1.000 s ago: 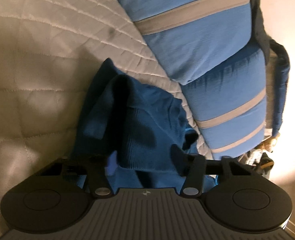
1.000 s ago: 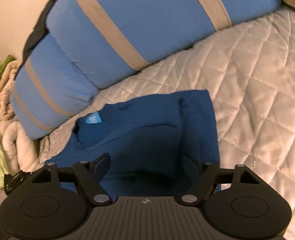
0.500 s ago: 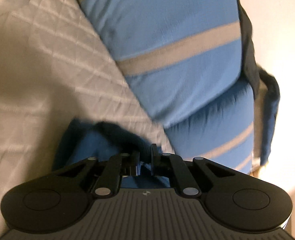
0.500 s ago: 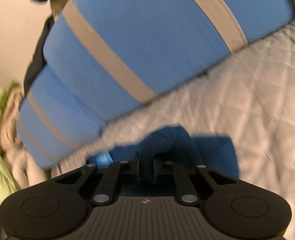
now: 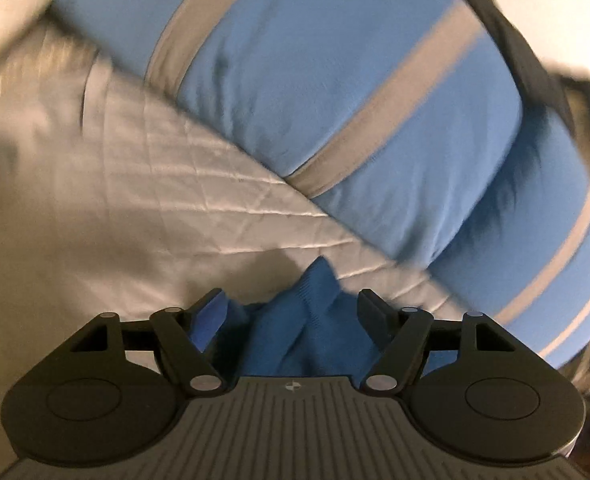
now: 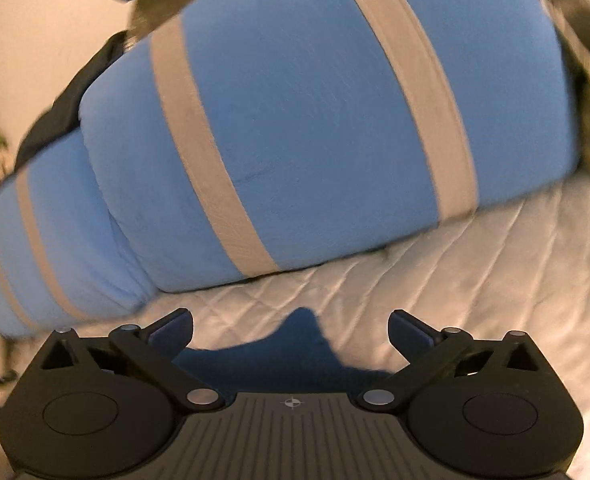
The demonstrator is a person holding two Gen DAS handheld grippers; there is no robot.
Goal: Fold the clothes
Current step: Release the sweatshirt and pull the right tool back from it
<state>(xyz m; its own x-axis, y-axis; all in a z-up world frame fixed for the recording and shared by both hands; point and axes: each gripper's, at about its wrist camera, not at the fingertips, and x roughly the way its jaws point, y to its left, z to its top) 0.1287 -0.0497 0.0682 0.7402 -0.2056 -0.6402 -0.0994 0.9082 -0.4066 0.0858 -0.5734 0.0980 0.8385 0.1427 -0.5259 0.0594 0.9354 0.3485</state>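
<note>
We hold our left tongs (image 5: 293, 304) and right tongs (image 6: 291, 326) with fingers spread wide apart, both angled low and forward.

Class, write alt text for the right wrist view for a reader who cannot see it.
The right tool is open above a peak of dark blue garment on a white quilted bedspread. Behind lie two light blue pillows with grey stripes. The picture is blurred by motion.

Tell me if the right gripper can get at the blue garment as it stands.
Probably yes. The right gripper is open, and the blue garment bunches up right between its fingers on the quilt, with nothing over it. The striped pillow lies beyond, out of the way.
</note>
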